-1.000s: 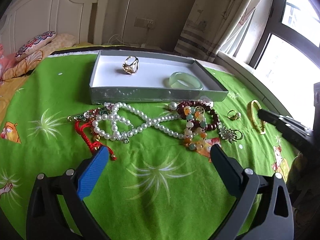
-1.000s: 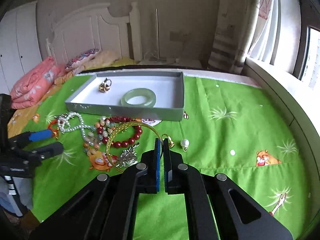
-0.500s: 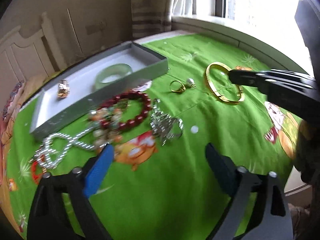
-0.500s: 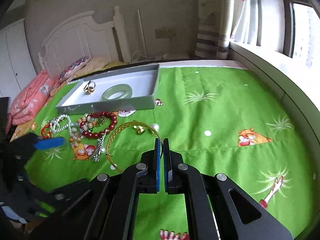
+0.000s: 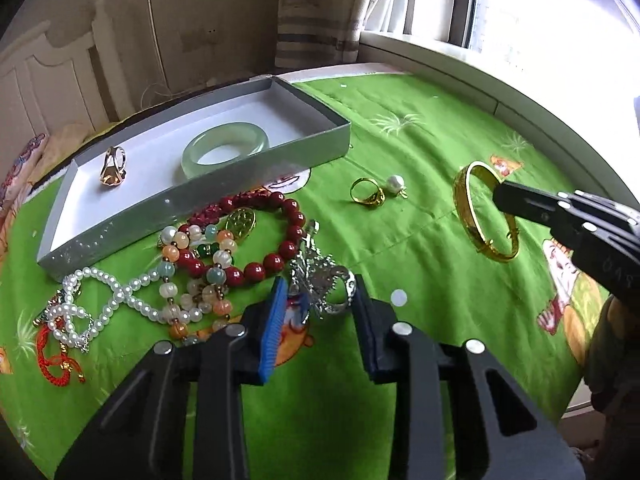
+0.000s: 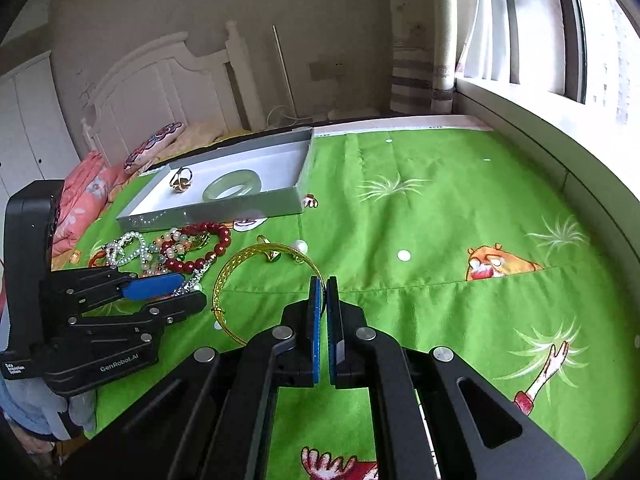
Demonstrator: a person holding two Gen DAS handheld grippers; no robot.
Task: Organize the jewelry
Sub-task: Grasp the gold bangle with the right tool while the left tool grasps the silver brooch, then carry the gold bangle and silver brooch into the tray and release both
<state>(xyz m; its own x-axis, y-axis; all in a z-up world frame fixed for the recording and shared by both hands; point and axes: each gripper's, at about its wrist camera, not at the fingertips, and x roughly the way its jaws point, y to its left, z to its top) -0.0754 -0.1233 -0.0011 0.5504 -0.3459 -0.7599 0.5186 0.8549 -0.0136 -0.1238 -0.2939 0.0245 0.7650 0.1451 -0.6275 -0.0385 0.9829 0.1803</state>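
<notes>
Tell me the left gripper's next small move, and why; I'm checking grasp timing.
Probably close: the left gripper is open, its jaws either side of the silver brooch on the green cloth. The right gripper holds the gold bangle.

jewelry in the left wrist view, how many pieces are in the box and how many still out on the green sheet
In the grey box: 2, the jade bangle and a gold ring.
On the green sheet, clearly separate pieces: 4, the gold bangle, gold ring, pearl, silver brooch.
Tangled bead heap: cannot count.
Total countable: 6.
</notes>
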